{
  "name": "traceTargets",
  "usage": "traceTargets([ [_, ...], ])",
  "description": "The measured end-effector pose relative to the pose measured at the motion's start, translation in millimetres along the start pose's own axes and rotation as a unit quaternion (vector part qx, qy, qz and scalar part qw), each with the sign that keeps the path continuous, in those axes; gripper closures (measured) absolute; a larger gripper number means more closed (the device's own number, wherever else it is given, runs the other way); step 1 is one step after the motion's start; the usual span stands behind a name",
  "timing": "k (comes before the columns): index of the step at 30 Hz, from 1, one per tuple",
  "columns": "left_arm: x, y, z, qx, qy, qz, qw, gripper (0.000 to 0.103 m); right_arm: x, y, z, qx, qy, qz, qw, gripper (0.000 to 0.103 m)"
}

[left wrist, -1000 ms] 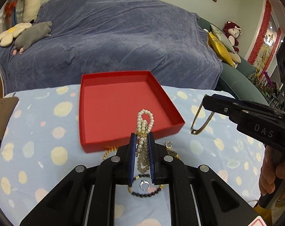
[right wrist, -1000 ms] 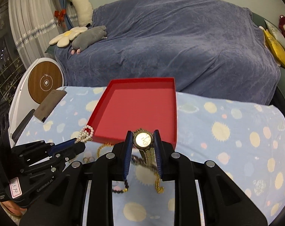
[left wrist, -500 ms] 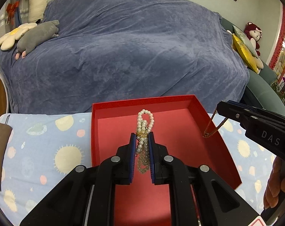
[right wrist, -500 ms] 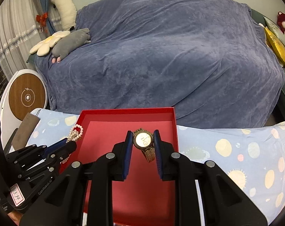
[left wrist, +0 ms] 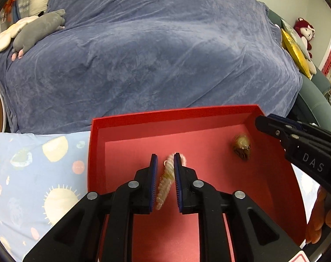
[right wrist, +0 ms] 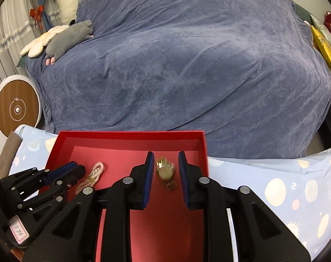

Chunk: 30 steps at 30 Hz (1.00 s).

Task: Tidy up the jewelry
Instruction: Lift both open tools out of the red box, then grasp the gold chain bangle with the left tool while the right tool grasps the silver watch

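Observation:
A red shallow box [left wrist: 174,114] [right wrist: 130,135] stands on the sun-print cloth. My left gripper [left wrist: 165,160] is open above the box floor; the pearl necklace [left wrist: 166,181] is blurred between its fingers, loose and dropping. It also shows in the right wrist view [right wrist: 93,175]. My right gripper [right wrist: 165,158] is open over the box's right side; the gold watch [right wrist: 166,172] is blurred between its fingers, free of them. The watch also shows in the left wrist view [left wrist: 241,146], under the right gripper [left wrist: 261,123].
A sofa under a blue blanket [right wrist: 187,54] rises just behind the box. Plush toys [right wrist: 62,37] lie on its left end, a gold cushion [left wrist: 296,54] on its right. A round white-and-wood device [right wrist: 16,109] stands at the left. The sun-print cloth [right wrist: 285,185] spreads to both sides.
Both grippers moved forward over the red box and opened. The pearl necklace and the gold watch left their fingers and are falling into the box.

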<state>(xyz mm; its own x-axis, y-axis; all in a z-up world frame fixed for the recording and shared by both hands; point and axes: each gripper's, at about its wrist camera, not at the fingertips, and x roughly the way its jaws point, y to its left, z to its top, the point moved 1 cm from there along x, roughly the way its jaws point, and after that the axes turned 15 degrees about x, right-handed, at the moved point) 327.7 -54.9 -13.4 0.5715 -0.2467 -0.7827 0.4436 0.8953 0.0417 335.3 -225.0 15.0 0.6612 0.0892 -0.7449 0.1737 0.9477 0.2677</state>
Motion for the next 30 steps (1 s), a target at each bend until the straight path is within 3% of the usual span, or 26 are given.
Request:
traceTargets([
  [2, -6, 2, 0, -0.011, 0.002, 0.012, 0.9999, 0.057, -8, -5, -2, 0.011, -0.001, 0.007, 1.000, 0.077],
  [3, -12, 2, -2, -0.017, -0.001, 0.013, 0.9998, 0.055, -16, -8, -5, 0.014, -0.003, 0.013, 1.000, 0.074],
  [8, -57, 1, -16, -0.033, -0.019, 0.008, 0.9992, 0.054, -67, -13, -30, -0.010, -0.012, 0.014, 1.000, 0.072],
  [17, -144, -20, -64, -0.030, -0.026, 0.040, 0.9984, 0.053, -154, -23, -95, -0.022, 0.000, 0.033, 0.999, 0.062],
  [21, -163, -29, -93, -0.038, -0.014, 0.035, 0.9986, 0.051, -173, -29, -114, -0.001, 0.016, 0.039, 0.999, 0.062],
  [24, -176, -42, -114, -0.036, -0.008, 0.042, 0.9984, 0.051, -188, -28, -134, -0.006, 0.010, 0.025, 1.000, 0.062],
  [30, -186, -59, -155, -0.059, 0.002, 0.022, 0.9980, 0.051, -206, -24, -172, -0.031, 0.009, 0.012, 0.999, 0.062],
])
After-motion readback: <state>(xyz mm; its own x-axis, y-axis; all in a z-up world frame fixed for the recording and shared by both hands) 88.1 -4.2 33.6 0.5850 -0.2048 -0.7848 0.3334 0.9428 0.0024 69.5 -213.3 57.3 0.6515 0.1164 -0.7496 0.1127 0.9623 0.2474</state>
